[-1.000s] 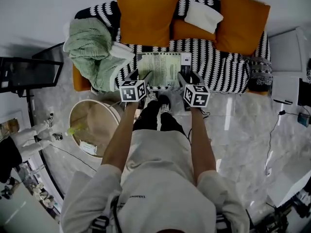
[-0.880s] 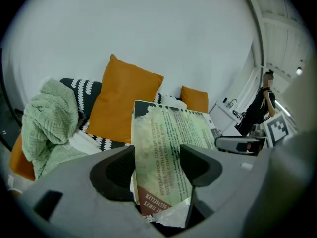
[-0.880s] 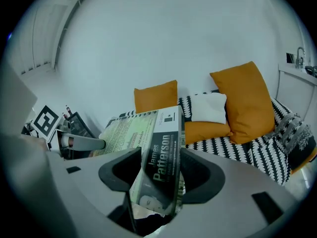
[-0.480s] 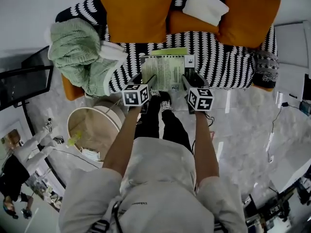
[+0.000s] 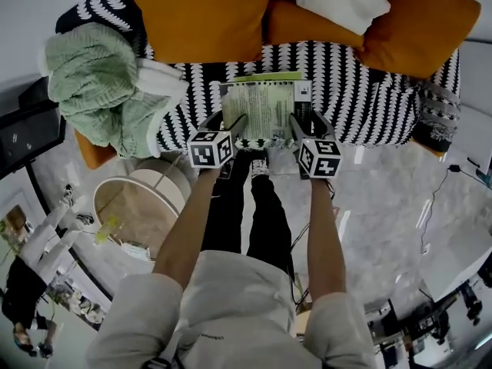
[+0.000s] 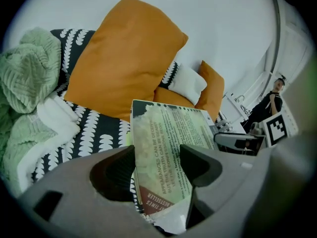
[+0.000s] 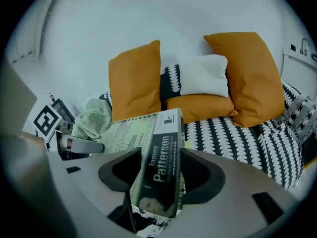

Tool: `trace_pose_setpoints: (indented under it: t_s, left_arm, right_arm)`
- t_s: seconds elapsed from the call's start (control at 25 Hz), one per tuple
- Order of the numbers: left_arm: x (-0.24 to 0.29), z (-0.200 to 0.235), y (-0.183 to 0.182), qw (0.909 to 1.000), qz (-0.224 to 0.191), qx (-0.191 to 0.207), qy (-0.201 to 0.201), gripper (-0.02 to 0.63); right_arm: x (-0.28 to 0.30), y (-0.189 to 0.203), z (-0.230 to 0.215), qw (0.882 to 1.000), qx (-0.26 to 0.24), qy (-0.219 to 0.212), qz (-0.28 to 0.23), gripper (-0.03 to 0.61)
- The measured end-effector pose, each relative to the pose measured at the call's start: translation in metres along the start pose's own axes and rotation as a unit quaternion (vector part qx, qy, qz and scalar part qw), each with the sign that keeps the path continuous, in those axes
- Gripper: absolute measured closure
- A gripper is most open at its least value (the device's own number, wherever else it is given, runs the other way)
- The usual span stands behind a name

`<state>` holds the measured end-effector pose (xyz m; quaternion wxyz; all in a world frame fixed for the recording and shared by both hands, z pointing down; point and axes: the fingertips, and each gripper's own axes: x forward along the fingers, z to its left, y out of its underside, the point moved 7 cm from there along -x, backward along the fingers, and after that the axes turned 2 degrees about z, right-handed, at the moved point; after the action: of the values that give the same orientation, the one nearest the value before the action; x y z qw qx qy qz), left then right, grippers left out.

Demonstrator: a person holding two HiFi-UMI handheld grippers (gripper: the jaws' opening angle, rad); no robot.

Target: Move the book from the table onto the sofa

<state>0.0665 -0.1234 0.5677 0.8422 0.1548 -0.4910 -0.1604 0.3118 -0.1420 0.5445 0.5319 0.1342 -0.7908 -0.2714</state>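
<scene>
Pale marble floor (image 5: 384,198) lies under us, and the sofa (image 5: 361,102) with its black-and-white cover crosses the top of the head view. Our left gripper (image 5: 227,121) is clamped on the left edge of the book (image 5: 261,110), one jaw on each face. Our right gripper (image 5: 306,123) grips the spine side in the same way. The book hangs between the two, away from the round table (image 5: 134,202) and over the front part of the sofa seat. We cannot tell whether it touches the fabric yet.

The main risk we see lies in the grip itself. Both pairs of jaws bite near the end of the book closest to us, so most of its length reaches out past them. It is a soft paperback, and it could sag or pivot downward. If the two grippers drift apart or twist against each other, the cover could crease or pull free on one side.

Letting go is the next risk. If one gripper opens before the other, the book would swing on the remaining grip. Because it sits close to the seat's front edge, it could then slide off to the floor. A green blanket (image 5: 92,83) is heaped to the left, and landing partly on it would leave the book tilted. The orange cushions (image 5: 200,14) behind look well clear.
</scene>
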Motion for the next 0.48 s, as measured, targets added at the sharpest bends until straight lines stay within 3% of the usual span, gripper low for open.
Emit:
trace_pose_setpoints:
  t_s: [0.48]
  left_arm:
    - [0.077, 0.037, 0.019, 0.9996, 0.011, 0.024, -0.007, 0.330]
  right_arm:
    - [0.084, 0.028, -0.039, 1.000, 0.007, -0.008, -0.022, 0.357]
